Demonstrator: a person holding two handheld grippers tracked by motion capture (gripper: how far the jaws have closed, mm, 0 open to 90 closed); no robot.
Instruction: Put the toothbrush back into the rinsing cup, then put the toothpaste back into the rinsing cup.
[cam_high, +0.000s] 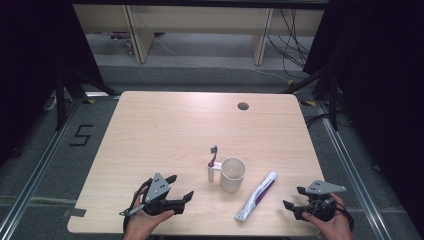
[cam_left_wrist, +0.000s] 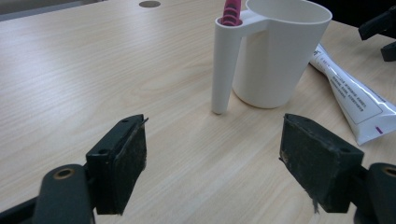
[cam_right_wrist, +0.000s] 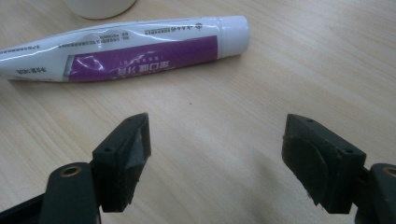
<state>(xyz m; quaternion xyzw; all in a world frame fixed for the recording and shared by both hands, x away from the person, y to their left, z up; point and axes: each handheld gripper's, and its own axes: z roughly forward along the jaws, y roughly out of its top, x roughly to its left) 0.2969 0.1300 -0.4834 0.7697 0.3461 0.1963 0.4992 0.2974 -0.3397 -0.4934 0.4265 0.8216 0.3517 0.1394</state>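
Observation:
A white cup (cam_high: 233, 174) (cam_left_wrist: 280, 51) stands near the table's front middle, with a tubular side holder (cam_left_wrist: 225, 65). A pink toothbrush (cam_high: 213, 155) (cam_left_wrist: 231, 11) stands upright in that holder. To the cup's right lies a white and purple toothpaste tube (cam_high: 257, 195) (cam_right_wrist: 126, 46) (cam_left_wrist: 352, 95). My left gripper (cam_high: 181, 188) (cam_left_wrist: 212, 163) is open, low over the table and left of the cup, nothing between its jaws. At the front right my right gripper (cam_high: 294, 197) (cam_right_wrist: 215, 161) stands open, just short of the tube, holding nothing.
The light wooden table (cam_high: 160, 135) has a round cable hole (cam_high: 243, 106) (cam_left_wrist: 149, 3) near its far edge. Dark curtains flank the table, and cables lie on the floor behind it. The tips of the right gripper's jaws (cam_left_wrist: 380, 35) show beyond the tube.

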